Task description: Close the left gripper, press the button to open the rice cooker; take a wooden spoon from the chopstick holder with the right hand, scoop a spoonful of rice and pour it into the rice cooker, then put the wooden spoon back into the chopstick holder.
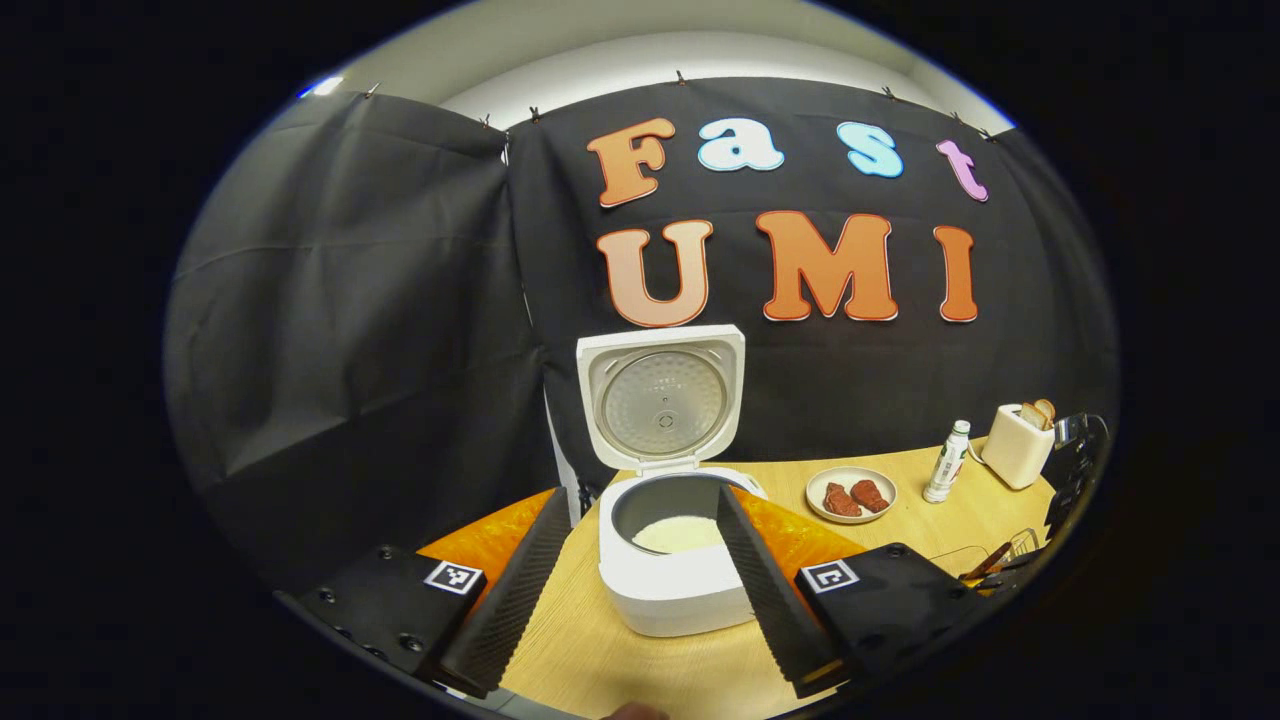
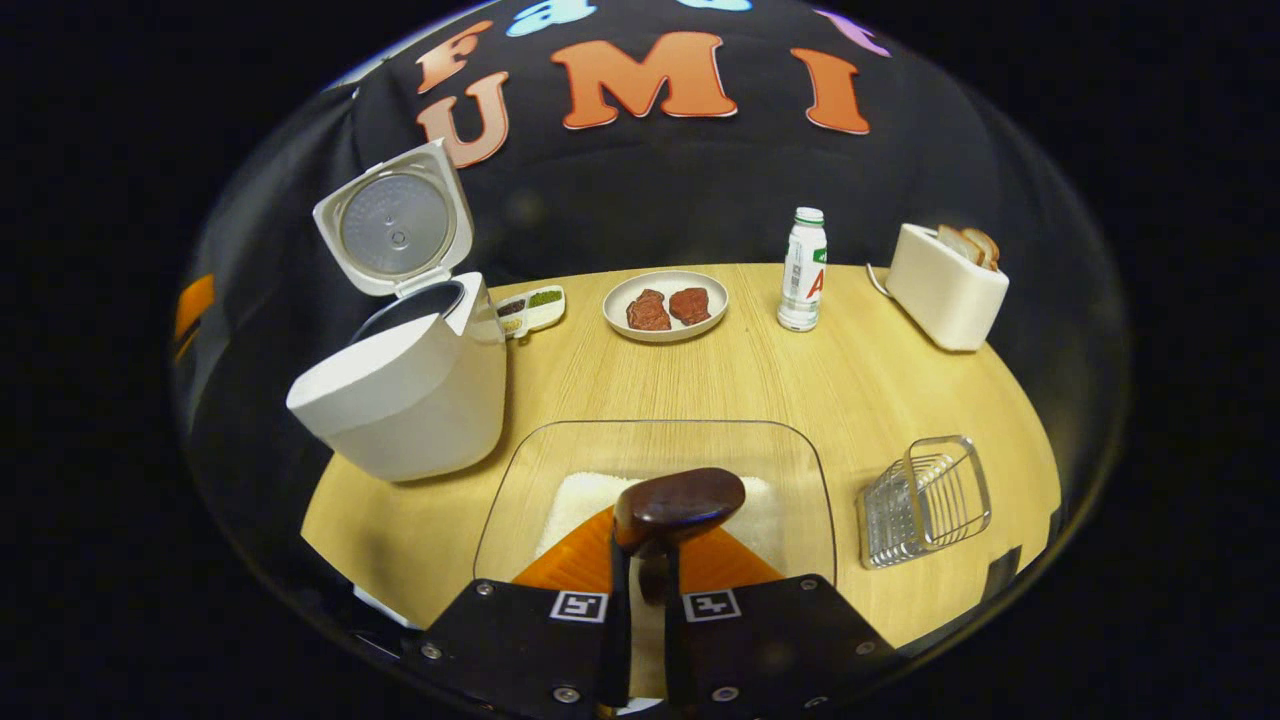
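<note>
The rice cooker (image 2: 400,385) is seen with its lid raised, at the table's (image 2: 760,390) left side. Right of the cooker and nearer the camera, the clear dish of rice (image 2: 790,470) is set; the chopstick holder (image 2: 925,500) stands farther right of the cooker. The wooden spoon (image 2: 680,500) is pinched in the right gripper (image 2: 643,590), bowl forward over the rice, handle along the fingers. The cooker lies up-left. The left gripper (image 1: 640,580) is held spread before the cooker.
</note>
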Available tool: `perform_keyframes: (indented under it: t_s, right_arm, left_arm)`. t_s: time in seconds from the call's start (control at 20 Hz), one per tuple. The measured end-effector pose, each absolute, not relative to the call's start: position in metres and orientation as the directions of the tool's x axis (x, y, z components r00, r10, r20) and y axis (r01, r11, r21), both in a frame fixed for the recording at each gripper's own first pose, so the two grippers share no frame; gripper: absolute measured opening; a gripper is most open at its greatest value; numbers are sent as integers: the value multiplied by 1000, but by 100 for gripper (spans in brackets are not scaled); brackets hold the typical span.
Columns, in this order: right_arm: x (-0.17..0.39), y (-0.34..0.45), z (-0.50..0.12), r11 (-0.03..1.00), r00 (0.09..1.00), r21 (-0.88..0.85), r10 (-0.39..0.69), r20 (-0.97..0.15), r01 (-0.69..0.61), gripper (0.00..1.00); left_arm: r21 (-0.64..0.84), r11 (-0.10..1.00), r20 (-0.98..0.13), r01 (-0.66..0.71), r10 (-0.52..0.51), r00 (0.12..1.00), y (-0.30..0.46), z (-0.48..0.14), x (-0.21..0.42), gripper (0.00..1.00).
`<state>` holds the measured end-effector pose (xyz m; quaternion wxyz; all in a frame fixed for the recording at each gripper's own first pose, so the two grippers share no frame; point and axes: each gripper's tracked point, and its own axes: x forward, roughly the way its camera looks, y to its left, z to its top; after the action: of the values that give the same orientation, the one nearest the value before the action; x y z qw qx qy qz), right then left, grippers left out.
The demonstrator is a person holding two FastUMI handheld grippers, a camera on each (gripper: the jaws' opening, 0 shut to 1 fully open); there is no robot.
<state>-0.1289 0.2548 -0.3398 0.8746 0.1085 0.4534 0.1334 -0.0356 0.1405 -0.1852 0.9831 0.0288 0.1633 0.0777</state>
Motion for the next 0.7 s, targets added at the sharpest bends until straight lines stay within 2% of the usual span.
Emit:
perform_keyframes:
  t_s: [0.4,0.7]
  right_arm:
    - [-123,265,-339,894,521,447,369,-770,27,13]
    - [-123,278,-338,852,505,515,404,-762,96,13]
  left_arm:
    - [80,985,-331,-153,171,928,155,-189,-42,99]
    - [86,985,-333,-152,172,927,167,-190,-44,99]
